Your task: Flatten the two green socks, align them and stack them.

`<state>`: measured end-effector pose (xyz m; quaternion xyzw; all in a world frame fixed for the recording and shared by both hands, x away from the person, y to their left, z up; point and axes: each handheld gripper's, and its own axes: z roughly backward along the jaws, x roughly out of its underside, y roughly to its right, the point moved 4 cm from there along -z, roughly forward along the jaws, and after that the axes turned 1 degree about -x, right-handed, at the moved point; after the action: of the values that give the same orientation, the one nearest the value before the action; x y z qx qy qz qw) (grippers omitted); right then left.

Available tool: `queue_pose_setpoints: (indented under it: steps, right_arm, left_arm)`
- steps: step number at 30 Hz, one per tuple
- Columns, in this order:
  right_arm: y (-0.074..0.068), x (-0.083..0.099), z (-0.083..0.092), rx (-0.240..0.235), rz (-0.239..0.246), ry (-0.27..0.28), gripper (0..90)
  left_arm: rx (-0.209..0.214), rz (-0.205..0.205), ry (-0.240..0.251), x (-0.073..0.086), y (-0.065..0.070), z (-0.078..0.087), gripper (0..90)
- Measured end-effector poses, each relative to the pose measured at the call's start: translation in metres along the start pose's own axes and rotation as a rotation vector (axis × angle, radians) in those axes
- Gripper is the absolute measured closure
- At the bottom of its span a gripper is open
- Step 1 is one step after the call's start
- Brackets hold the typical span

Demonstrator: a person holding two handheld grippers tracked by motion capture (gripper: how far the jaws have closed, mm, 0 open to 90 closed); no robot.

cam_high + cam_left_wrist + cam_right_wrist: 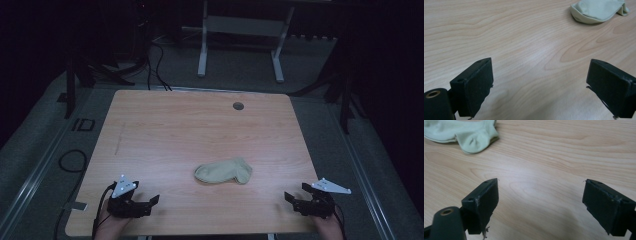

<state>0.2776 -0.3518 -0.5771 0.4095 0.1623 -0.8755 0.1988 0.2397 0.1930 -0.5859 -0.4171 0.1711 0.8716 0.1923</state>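
A pale yellow-green sock [223, 171] lies flat on the wooden table [200, 125], a little nearer than its middle. My left gripper [150, 202] rests near the front left corner, open, with nothing between its jaws. In the left gripper view the sock [599, 10] is far off at the upper right. Near the front right corner my right gripper [295, 196] stands open and empty as well. The right gripper view has the sock [461, 133] at the upper left, heel end toward the jaws.
A small round grommet [238, 105] sits near the table's far edge. Beyond the table stands a white desk frame [240, 40], with cables [155, 65] on the grey floor. A black cable loop [72, 161] lies left of the table.
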Motion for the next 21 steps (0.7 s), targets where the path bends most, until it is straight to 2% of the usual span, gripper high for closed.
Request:
queue_pose_setpoints:
  steps: [3,7,10,14,16,18,21]
  right_arm:
    - [0.002,0.001,0.005,0.008,-0.008,0.013,13.5]
    - [0.005,0.007,0.012,0.029,-0.027,0.026,13.5]
    - [0.009,0.010,0.016,0.045,-0.042,0.039,13.5]
    - [0.013,0.012,0.023,0.081,-0.060,0.088,13.5]
    - [0.014,0.013,0.024,0.099,-0.066,0.098,13.5]
    - [0.016,0.014,0.025,0.112,-0.072,0.107,13.4]
    - [0.018,0.015,0.025,0.139,-0.090,0.133,13.5]
  left_arm:
    - [-0.020,0.008,0.006,0.005,-0.005,0.008,7.3]
    - [-0.039,0.043,0.012,0.012,-0.015,0.017,7.3]
    - [-0.065,0.041,0.004,0.016,-0.022,0.023,7.4]
    - [-0.096,0.057,0.005,0.022,-0.029,0.029,7.4]
    - [-0.111,0.070,0.021,0.024,-0.031,0.032,7.4]
    - [-0.166,0.070,0.036,0.027,-0.034,0.033,7.4]
    - [-0.217,0.067,0.072,0.028,-0.034,0.035,7.4]
